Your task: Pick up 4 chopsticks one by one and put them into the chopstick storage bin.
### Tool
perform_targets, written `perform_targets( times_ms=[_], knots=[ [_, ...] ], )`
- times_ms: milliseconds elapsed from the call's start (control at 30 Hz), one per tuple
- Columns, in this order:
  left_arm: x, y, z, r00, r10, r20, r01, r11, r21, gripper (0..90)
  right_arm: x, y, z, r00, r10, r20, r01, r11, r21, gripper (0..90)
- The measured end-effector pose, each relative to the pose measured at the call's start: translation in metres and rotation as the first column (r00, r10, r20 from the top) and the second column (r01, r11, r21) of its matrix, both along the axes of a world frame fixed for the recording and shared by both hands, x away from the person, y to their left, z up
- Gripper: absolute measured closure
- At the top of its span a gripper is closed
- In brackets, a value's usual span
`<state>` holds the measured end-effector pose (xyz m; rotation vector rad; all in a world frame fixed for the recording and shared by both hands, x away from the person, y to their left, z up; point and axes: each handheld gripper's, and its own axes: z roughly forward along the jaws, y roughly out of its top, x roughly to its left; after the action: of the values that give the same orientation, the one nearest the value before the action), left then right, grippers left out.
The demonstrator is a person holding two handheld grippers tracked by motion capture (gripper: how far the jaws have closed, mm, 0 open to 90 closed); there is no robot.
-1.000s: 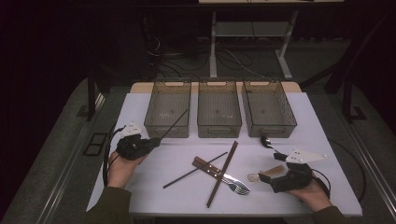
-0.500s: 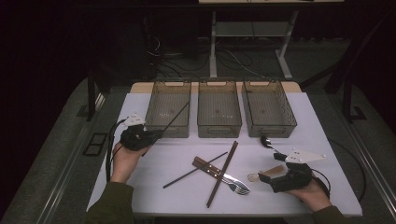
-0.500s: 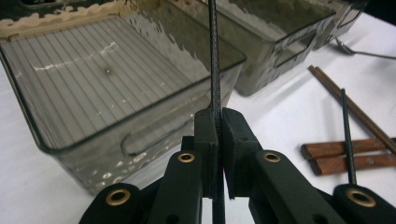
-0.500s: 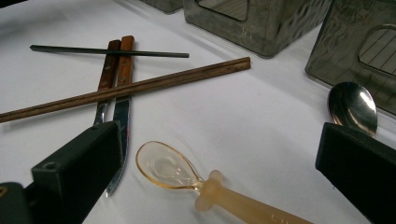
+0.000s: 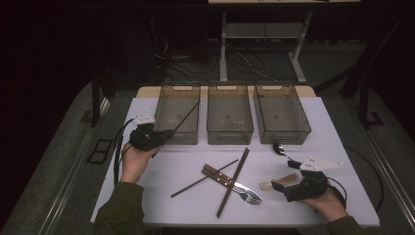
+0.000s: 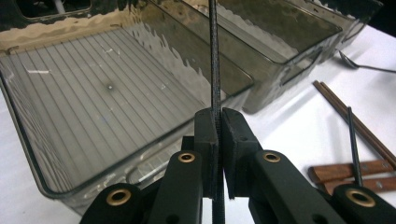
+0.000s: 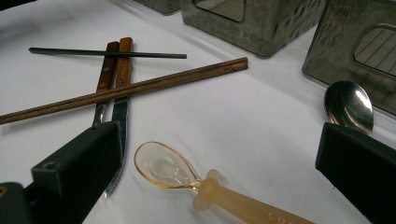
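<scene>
My left gripper [image 5: 164, 135] is shut on a thin black chopstick [image 5: 186, 116] in front of the left bin [image 5: 177, 87]. The stick slants up and away, its far end above that bin's right rim. In the left gripper view the chopstick [image 6: 214, 56] stands pinched between the two pads [image 6: 206, 133], with the empty ribbed bin [image 6: 93, 93] behind. My right gripper [image 5: 281, 188] rests near the table's front right, open. A translucent peach spoon [image 7: 163, 165] lies on the table between its wide-spread jaws, untouched.
Middle bin [image 5: 230, 87] and right bin [image 5: 281, 87] stand in the same row. On the white table lie a second black chopstick [image 5: 203, 179], a brown chopstick pair [image 5: 234, 181], a wooden-handled knife and fork [image 5: 220, 175], and a metal spoon [image 7: 349, 106].
The left hand has carried the black chopstick up and away from me, toward the left bin. The right hand and the cutlery on the table have stayed put.
</scene>
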<state>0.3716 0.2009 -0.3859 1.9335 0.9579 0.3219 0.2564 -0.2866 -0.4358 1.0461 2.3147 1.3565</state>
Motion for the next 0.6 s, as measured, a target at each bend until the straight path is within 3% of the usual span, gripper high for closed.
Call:
perform_targets(
  times_ms=[600],
  knots=[
    [0.039,-0.007,0.02,0.9985,0.055,0.006,-0.055,0.9983,0.02,85.3,0.0,0.0,0.0,1.0,-0.002,-0.002,0.002,1.0,0.005,0.3]
  ],
)
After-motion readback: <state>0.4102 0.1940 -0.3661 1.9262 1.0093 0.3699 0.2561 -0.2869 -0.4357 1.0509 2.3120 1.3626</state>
